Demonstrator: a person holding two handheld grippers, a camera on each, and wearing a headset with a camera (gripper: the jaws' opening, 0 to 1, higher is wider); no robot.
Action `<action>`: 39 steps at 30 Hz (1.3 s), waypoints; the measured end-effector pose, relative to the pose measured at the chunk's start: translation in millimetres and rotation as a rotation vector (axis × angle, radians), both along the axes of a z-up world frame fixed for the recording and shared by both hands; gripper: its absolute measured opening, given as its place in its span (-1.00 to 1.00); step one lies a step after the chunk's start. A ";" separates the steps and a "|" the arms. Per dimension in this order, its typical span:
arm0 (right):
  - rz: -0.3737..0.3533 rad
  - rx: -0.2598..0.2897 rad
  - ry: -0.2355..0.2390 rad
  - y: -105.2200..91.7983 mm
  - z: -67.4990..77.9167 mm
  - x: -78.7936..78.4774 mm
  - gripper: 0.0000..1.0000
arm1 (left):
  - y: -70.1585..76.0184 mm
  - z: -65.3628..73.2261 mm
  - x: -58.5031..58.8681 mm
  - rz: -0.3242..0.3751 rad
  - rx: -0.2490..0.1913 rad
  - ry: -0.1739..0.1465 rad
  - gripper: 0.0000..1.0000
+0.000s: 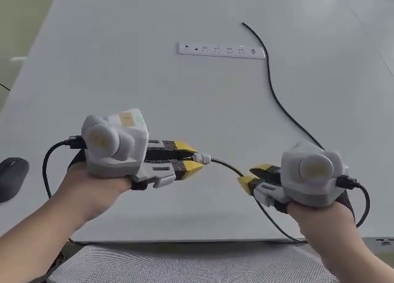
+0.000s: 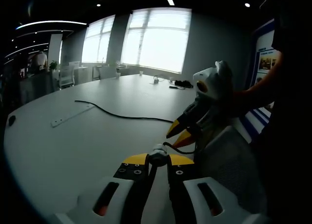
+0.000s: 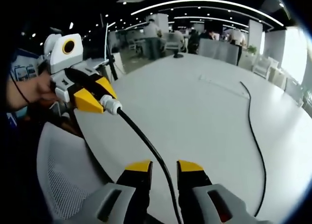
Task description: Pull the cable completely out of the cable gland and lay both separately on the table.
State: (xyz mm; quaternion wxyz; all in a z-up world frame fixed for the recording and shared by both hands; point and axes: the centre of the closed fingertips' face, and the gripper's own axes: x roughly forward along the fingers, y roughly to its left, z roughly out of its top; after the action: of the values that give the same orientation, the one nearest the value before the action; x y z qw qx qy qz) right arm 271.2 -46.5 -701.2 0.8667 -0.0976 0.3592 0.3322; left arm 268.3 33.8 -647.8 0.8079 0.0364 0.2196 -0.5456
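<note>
White gland [image 1: 202,159] sits pinched between the tips of my left tool [image 1: 192,159], held in the air above the near edge of the desk [image 1: 154,92]. The black cable [image 1: 225,166] comes out of its end and sags across to my right tool [image 1: 251,176], so the 2 are not yet separated. In the right gripper view, that tool's jaws stand a little apart, and the cable passes between them with a gap on each side. In the left gripper view, the left tool's 2 jaws press on the gland from both sides. Farther back on the desk lies a white power strip [image 1: 221,50], and a black cord [image 1: 277,98] curves past its end toward my right hand.
</note>
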 end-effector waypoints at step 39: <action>0.430 -0.233 -0.280 70.3 32.0 4.7 -0.97 | -0.1 -2.7 2.6 -0.005 -0.007 0.012 -0.70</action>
State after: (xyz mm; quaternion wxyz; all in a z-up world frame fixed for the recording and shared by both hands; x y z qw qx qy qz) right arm 276.0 23.8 -669.2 0.8004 -0.3154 0.2429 0.4482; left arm 270.9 33.7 -650.6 0.8054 0.0308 0.2222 -0.5487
